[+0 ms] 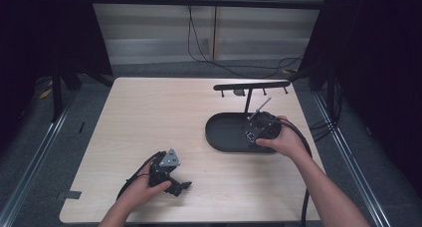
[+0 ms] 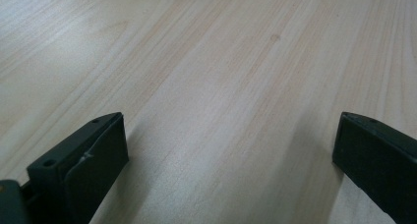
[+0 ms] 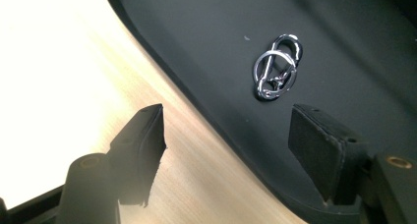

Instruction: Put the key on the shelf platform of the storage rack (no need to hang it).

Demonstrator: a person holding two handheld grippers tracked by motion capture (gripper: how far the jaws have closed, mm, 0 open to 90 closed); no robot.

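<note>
- Holding your right gripper [image 3: 226, 135] over the near rim of the black oval tray [image 3: 196, 32], you have its jaws standing apart with nothing between them.
- Your silver key ring with its small clasp [image 3: 276, 67] lies flat on the tray floor, just beyond the gap between those jaws and touching neither pad.
- One jaw of that gripper hangs over the pale wooden table [image 3: 59, 62]; the other hangs over the tray, with the rim running at a slant between them.
- From the high view, your right hand [image 1: 283, 140] sits at the right end of the tray [image 1: 219, 132], with the right gripper [image 1: 261, 130] tilted down into it; the key ring is too small to make out from there.
- A black stand with a crossbar of small hooks [image 1: 251, 86] rises from the far side of the tray.
- Your left gripper [image 1: 174, 184] rests low at the near left part of the table [image 1: 149, 112], well apart from the tray, gripped by your left hand [image 1: 142, 192].
- Its jaws are spread wide, and in the left gripper view you see bare wood grain [image 2: 221, 86] between them.
</note>
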